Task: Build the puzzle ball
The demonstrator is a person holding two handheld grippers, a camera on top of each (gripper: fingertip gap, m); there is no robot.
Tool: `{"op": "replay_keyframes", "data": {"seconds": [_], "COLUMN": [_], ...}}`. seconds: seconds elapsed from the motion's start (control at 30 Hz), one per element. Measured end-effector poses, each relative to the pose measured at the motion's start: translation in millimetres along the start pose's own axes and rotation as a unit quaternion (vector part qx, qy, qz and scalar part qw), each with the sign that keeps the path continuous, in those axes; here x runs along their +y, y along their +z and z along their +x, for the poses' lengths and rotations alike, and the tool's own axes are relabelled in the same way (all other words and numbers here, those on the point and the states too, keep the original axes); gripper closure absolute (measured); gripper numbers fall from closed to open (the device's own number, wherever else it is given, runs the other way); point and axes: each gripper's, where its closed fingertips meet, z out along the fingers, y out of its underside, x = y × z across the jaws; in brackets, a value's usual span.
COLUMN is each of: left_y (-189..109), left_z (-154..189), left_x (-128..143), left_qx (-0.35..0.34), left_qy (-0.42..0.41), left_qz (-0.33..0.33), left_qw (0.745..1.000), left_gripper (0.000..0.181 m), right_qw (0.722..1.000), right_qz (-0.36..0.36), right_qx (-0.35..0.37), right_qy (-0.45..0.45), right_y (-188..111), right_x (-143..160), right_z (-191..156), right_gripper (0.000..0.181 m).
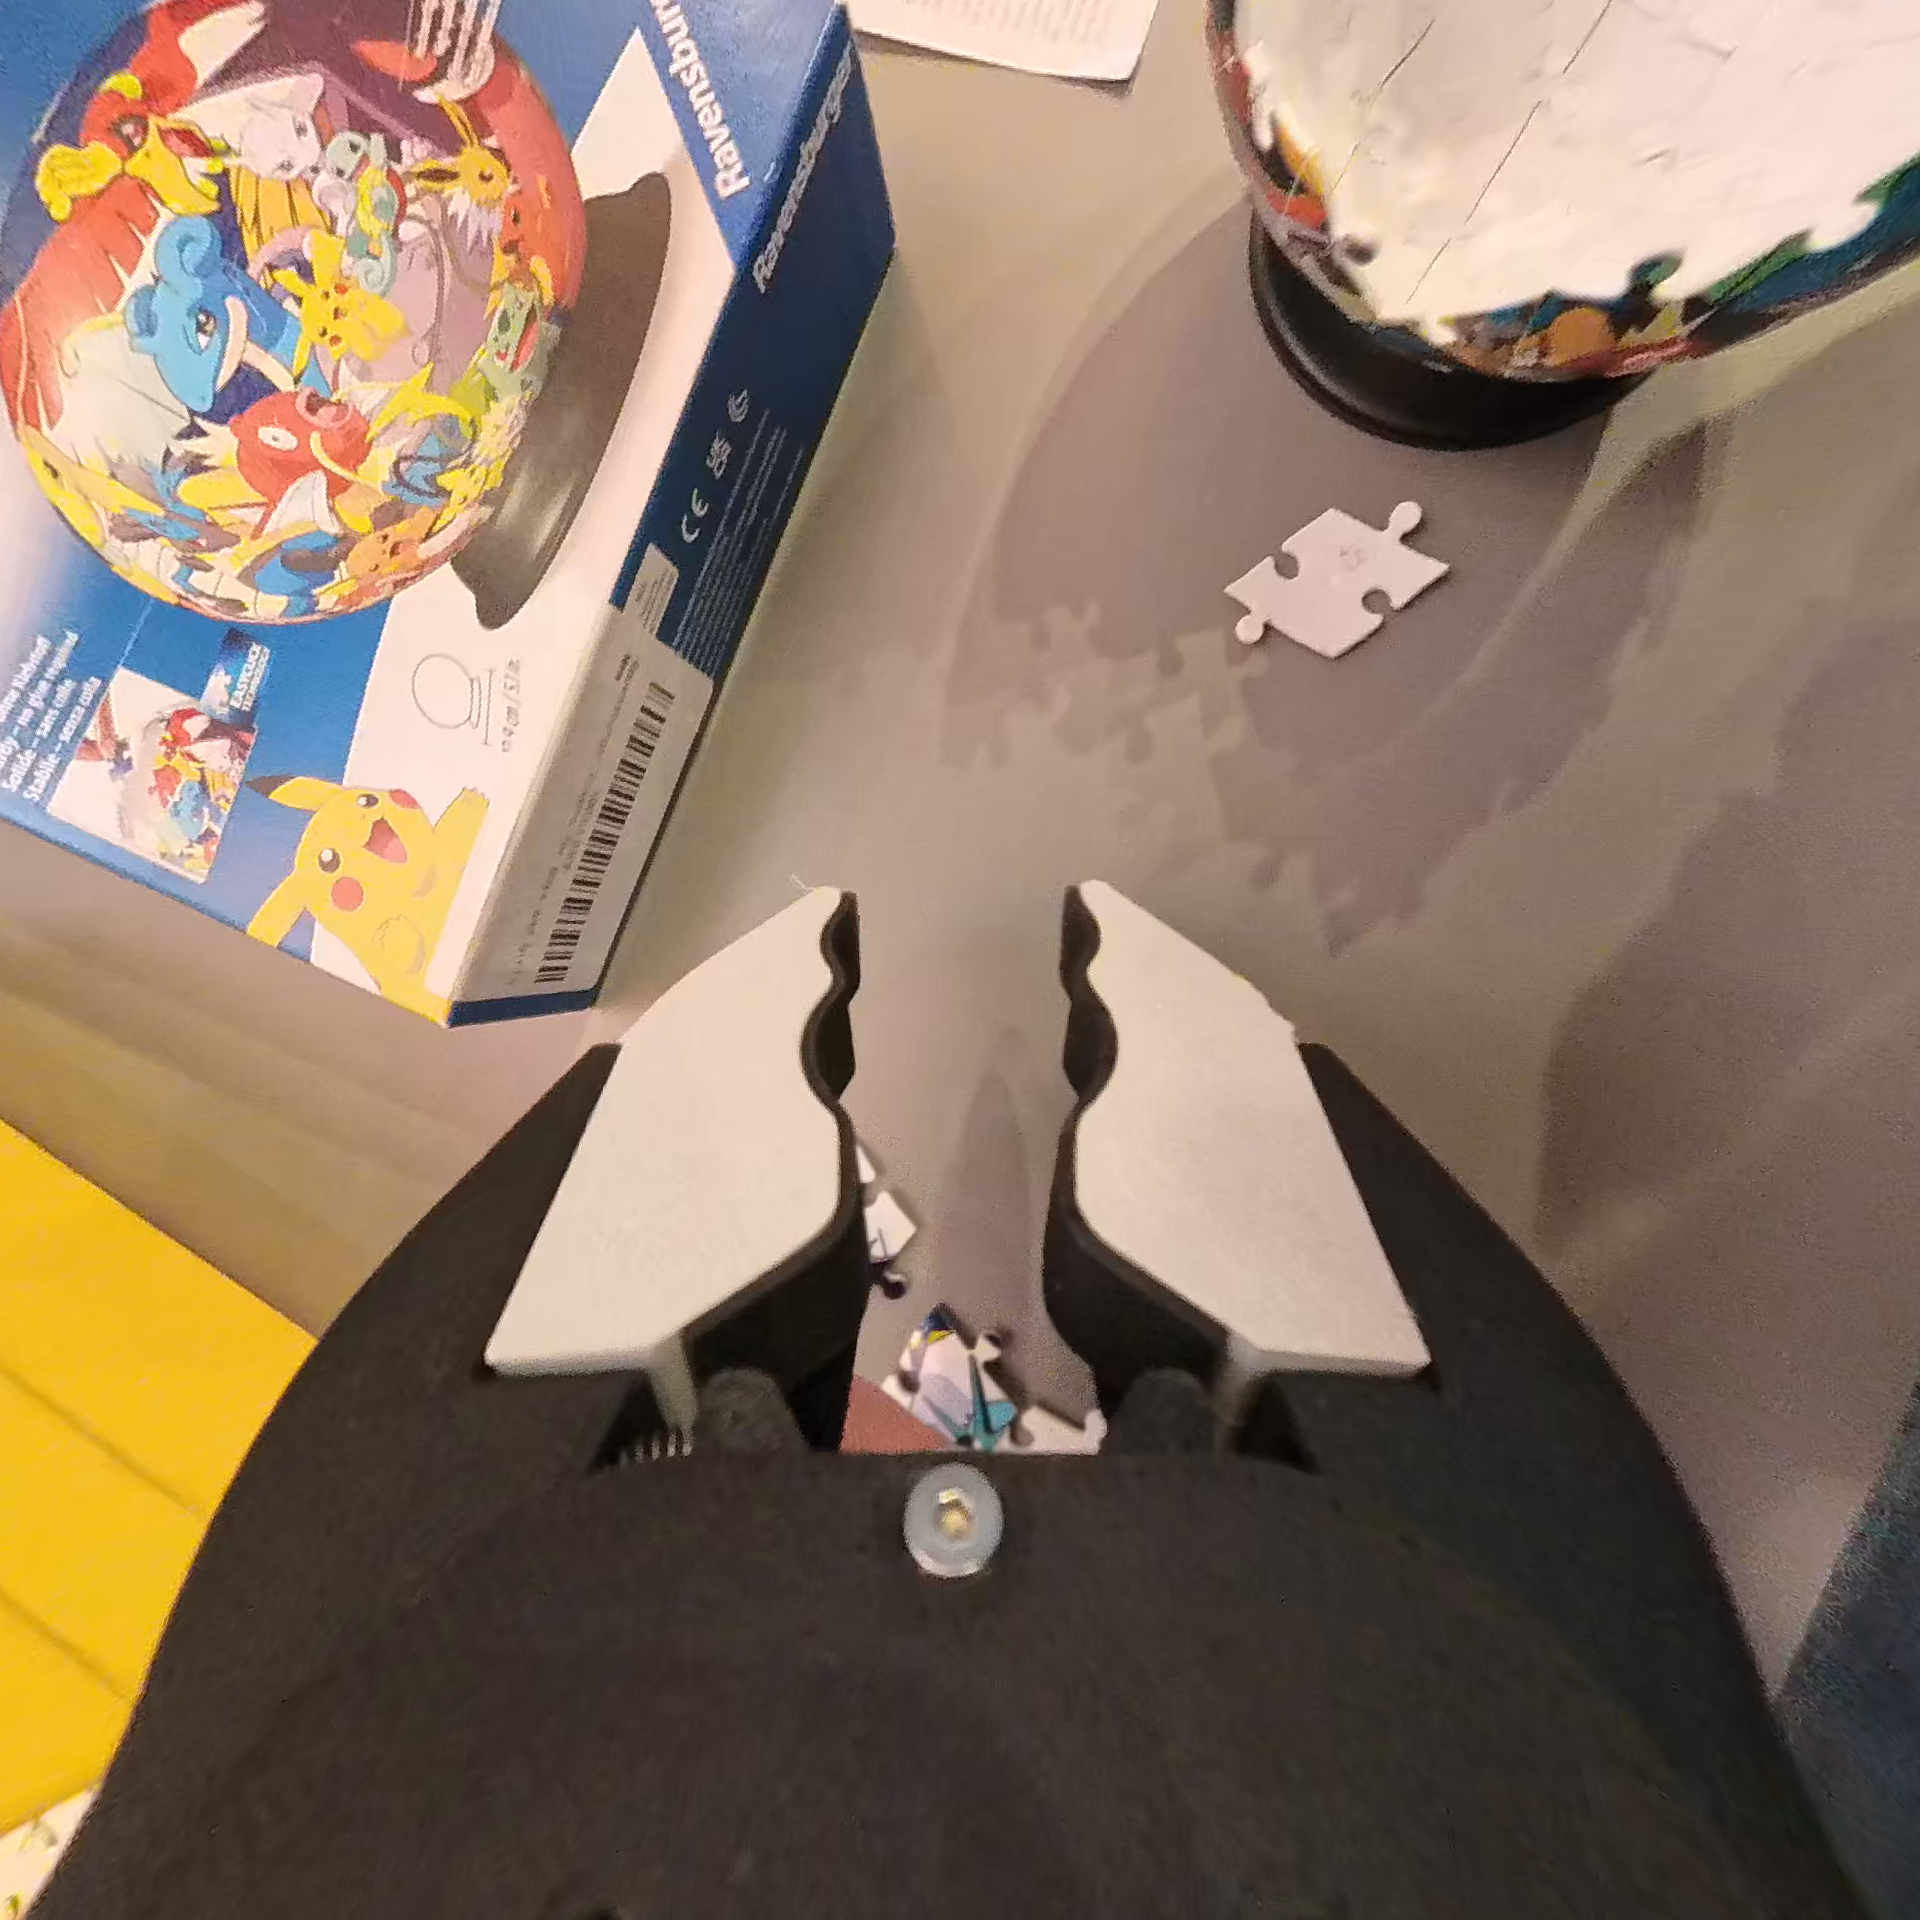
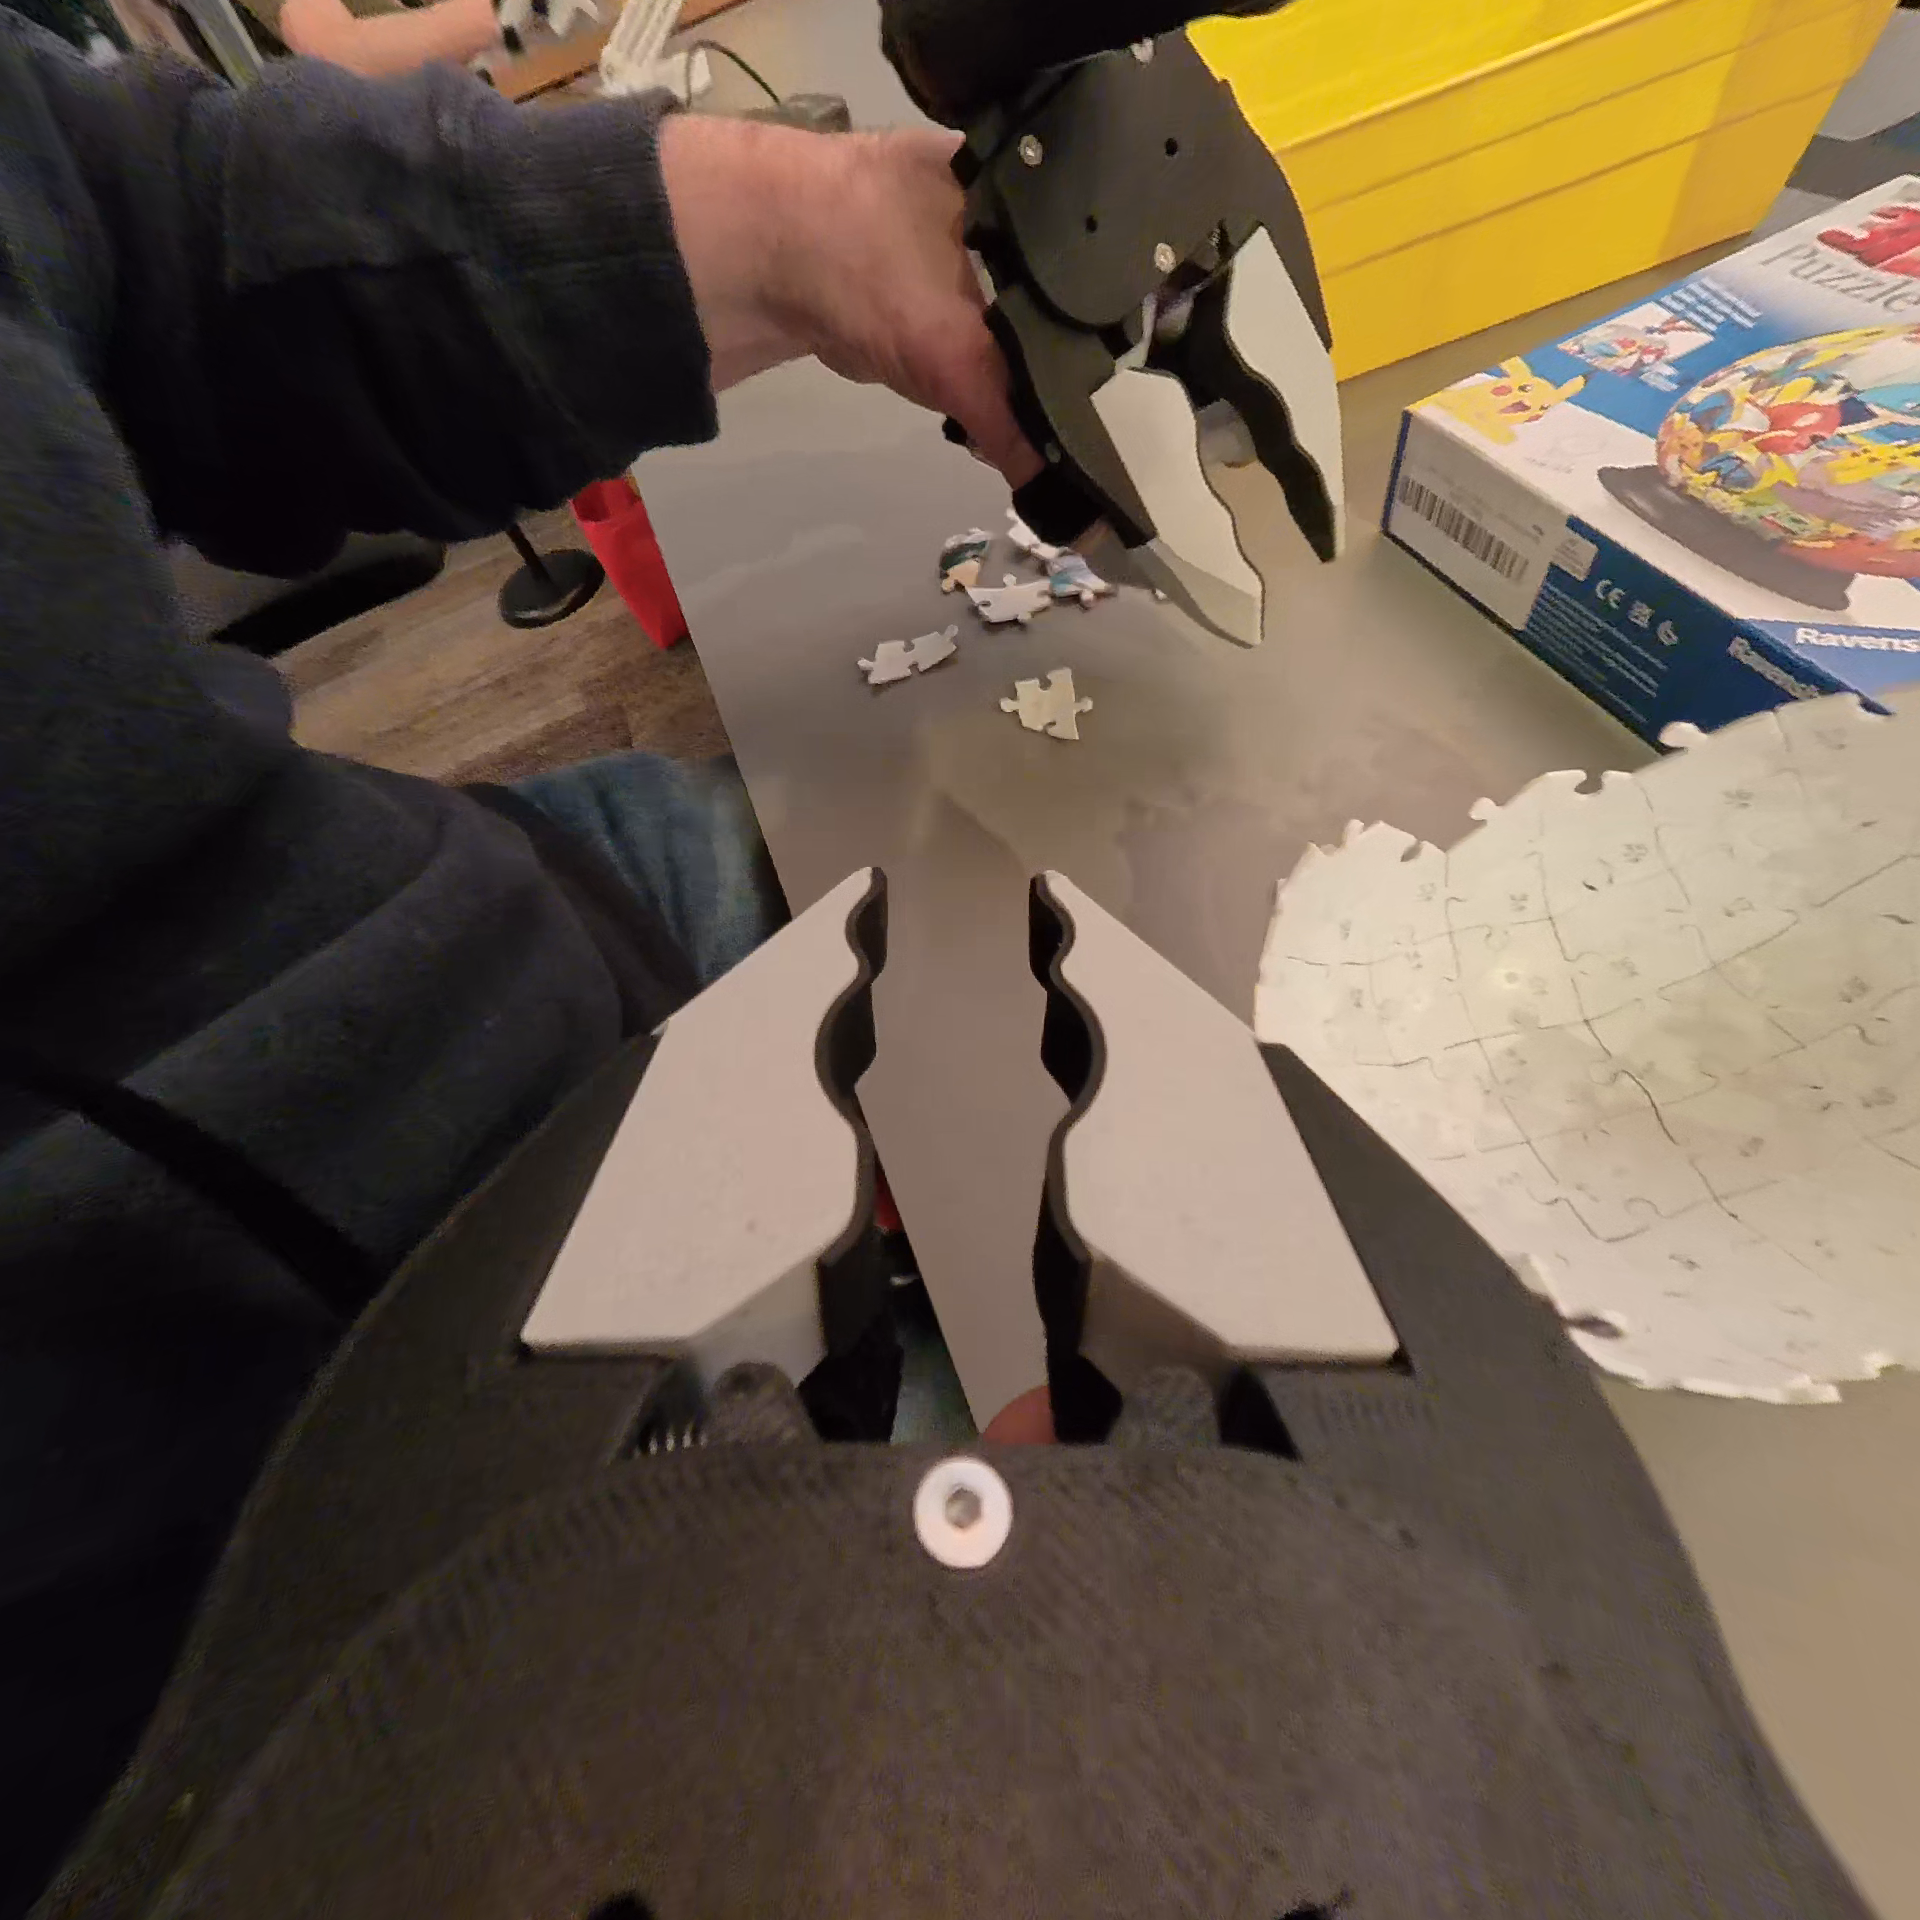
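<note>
The partly built puzzle ball [image 1: 1579, 177] sits on a black stand [image 1: 1423, 384] at the top right of the left wrist view, open with its white inside showing; its bowl-shaped inside [image 2: 1621, 1049] fills the right of the right wrist view. A loose white-backed piece [image 1: 1335, 577] lies on the grey table below the ball. Several loose pieces [image 2: 997, 613] lie farther along the table. My left gripper [image 1: 961, 904] is open and empty above the table; it also shows in the right wrist view [image 2: 1288, 582]. My right gripper [image 2: 956, 883] is open and empty, left of the ball.
The blue puzzle box [image 1: 395, 436] lies at the left, also seen in the right wrist view [image 2: 1683, 520]. A yellow bin [image 2: 1507, 156] stands behind it. A person's hand [image 2: 831, 260] and dark sleeve [image 2: 312, 312] hold the left gripper. A paper sheet [image 1: 1018, 31] lies at the far edge. Left tips to right tips: about 20 cm. The loose white-backed piece [image 1: 1335, 577] sits 9 cm or so from the ends of my left fingers.
</note>
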Motion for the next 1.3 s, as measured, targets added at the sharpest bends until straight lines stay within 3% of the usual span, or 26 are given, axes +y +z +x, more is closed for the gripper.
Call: {"op": "replay_keyframes", "data": {"seconds": [0.1, 0.3, 0.4, 0.5, 0.73, 0.97, 1.3], "left_y": [0, -1, 1, 5, 16, 23, 30], "left_z": [7, 38, 57, 81, 115, 125, 130], "left_x": [-7, -23, -33, -44, -62, -70, -77], "left_qx": [0.002, 0.017, 0.023, 0.043, 0.056, 0.077, 0.081], "left_qy": [-0.003, -0.023, -0.052, -0.073, -0.139, -0.198, -0.217], "left_qz": [0.012, 0.050, 0.076, 0.100, 0.140, 0.166, 0.173], "left_qw": [1.000, 0.998, 0.995, 0.991, 0.979, 0.963, 0.957], "left_gripper": [0.142, 0.140, 0.140, 0.138, 0.133, 0.123, 0.122], "right_qw": [1.000, 0.994, 0.988, 0.983, 0.986, 0.990, 0.995], "right_qz": [-0.008, 0.061, 0.076, 0.035, 0.002, -0.006, -0.015], "right_qx": [0.019, 0.029, 0.084, 0.162, 0.168, 0.142, 0.098], "right_qy": [0.003, 0.088, 0.108, 0.074, 0.014, -0.009, -0.004], "right_y": [-9, -50, -71, -81, -52, -31, -17], "right_x": [4, -11, -13, -2, -2, -2, 3], "right_z": [11, 46, 81, 132, 188, 194, 194], "right_gripper": [0.156, 0.157, 0.153, 0.152, 0.154, 0.160, 0.165]}}
